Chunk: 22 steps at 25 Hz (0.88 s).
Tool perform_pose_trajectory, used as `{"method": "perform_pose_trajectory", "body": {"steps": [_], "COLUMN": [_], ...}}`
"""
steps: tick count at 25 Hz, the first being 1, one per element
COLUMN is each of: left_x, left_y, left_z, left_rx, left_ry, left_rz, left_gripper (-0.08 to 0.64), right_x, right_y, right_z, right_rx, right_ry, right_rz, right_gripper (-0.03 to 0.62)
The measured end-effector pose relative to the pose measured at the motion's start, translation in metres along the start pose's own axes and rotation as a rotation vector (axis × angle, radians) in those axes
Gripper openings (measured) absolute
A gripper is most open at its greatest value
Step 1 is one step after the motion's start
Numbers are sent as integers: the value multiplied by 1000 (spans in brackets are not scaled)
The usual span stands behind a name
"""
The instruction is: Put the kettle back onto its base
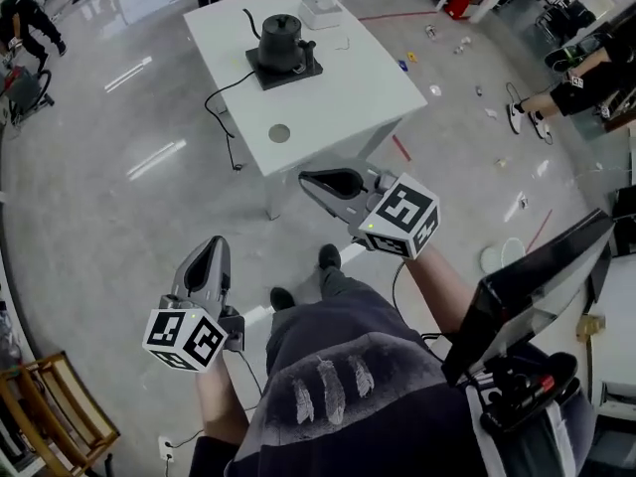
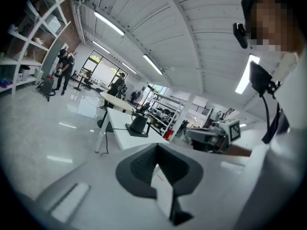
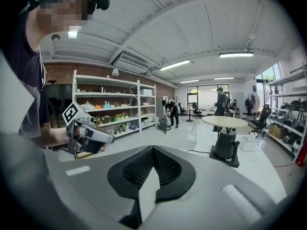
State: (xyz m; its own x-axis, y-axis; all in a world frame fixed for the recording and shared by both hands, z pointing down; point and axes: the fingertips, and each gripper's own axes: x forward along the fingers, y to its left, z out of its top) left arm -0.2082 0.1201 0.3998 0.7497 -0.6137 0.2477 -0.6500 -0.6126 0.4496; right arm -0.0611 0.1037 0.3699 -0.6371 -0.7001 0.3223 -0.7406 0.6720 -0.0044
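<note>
A black gooseneck kettle (image 1: 281,40) stands on its black square base (image 1: 288,70) on a white table (image 1: 338,97), well ahead of me. Both grippers hang in the air over the floor, short of the table and apart from the kettle. My left gripper (image 1: 212,249) is low at the left and shut with nothing in it; its closed jaws (image 2: 157,145) point toward the kettle (image 2: 139,123). My right gripper (image 1: 310,179) is nearer the table's front corner, also shut and empty. From the right gripper (image 3: 153,147) the kettle (image 3: 226,145) is ahead to the right.
A black cord (image 1: 224,107) runs from the base over the table's left edge to the floor. A white box (image 1: 320,10) sits behind the kettle. Small litter (image 1: 467,43) dots the floor at the right. A wooden chair (image 1: 50,405) stands at lower left, and people work further off.
</note>
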Motion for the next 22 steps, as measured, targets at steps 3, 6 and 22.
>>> {"method": "perform_pose_trajectory", "body": {"steps": [3,6,22], "left_x": [5,11,111], "left_y": [-8,-20,-247], "left_z": [-3,-5,-84], "left_rx": [20,25,235], "left_ry": [14,28,242], "left_rz": [-41,-68,-251], "left_gripper": [2,2,2], "right_x": [-12,-30,-261], "right_y": [4,0,-82], "right_z": [-11,-15,-80], "right_rx": [-2,28,230], "right_ry": [38,36,-214], "right_rz": [-33,-68,-293], "right_gripper": [2,2,2]}}
